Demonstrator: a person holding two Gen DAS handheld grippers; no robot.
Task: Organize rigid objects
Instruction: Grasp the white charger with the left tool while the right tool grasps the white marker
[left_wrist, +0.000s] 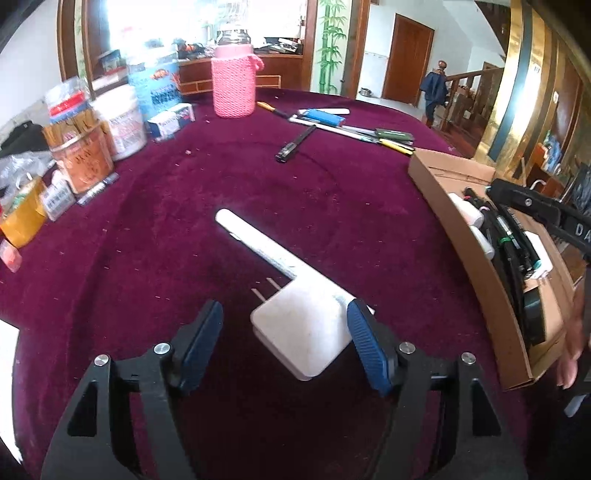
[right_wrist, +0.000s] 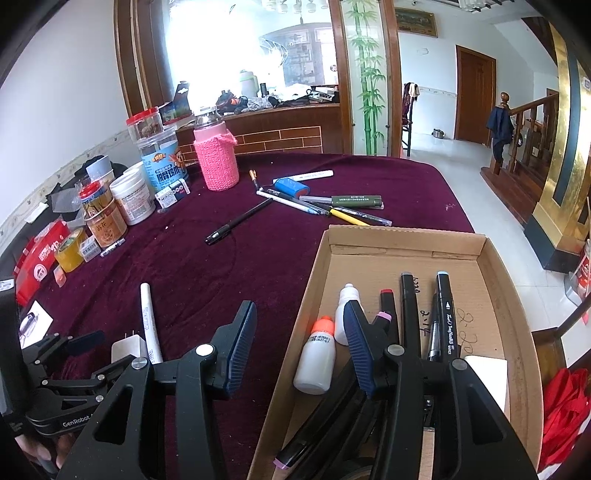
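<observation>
Blue ribbed pads of the left gripper (left_wrist: 286, 345) stand wide apart low over the dark red velvet tablecloth (left_wrist: 258, 192), straddling a white square plug adapter (left_wrist: 301, 338) that lies flat on the cloth. The right pad sits just at the adapter's edge and the left pad is clear of it, so nothing is clamped. Two thin metal prongs stick out of the adapter's far side. A white marker pen (left_wrist: 255, 245) lies on the cloth touching the adapter's far corner and runs away up and to the left.

To the right sits a shallow brown cardboard box (right_wrist: 406, 240). The right gripper (right_wrist: 299, 345) hovers over the box's near left wall, one finger outside the wall over the cloth and the other inside above the contents; its fingers stand partly apart with nothing between them. Inside the box lie a white dropper bottle with an orange cap (right_wrist: 316, 360), a second small white bottle (right_wrist: 345, 306) partly hidden by the gripper pad, several black markers (right_wrist: 445, 314) side by side, and a white flat piece (right_wrist: 487, 373) at the near right corner.

Farther off on the cloth a black pen (right_wrist: 238, 221) lies alone, and beyond it a loose cluster of pens and markers (right_wrist: 325, 203) with a blue cylinder among them. A jar in a pink knitted sleeve (right_wrist: 216, 160) stands behind, with plastic jars and tubs (right_wrist: 129, 199) crowded along the table's left edge.
</observation>
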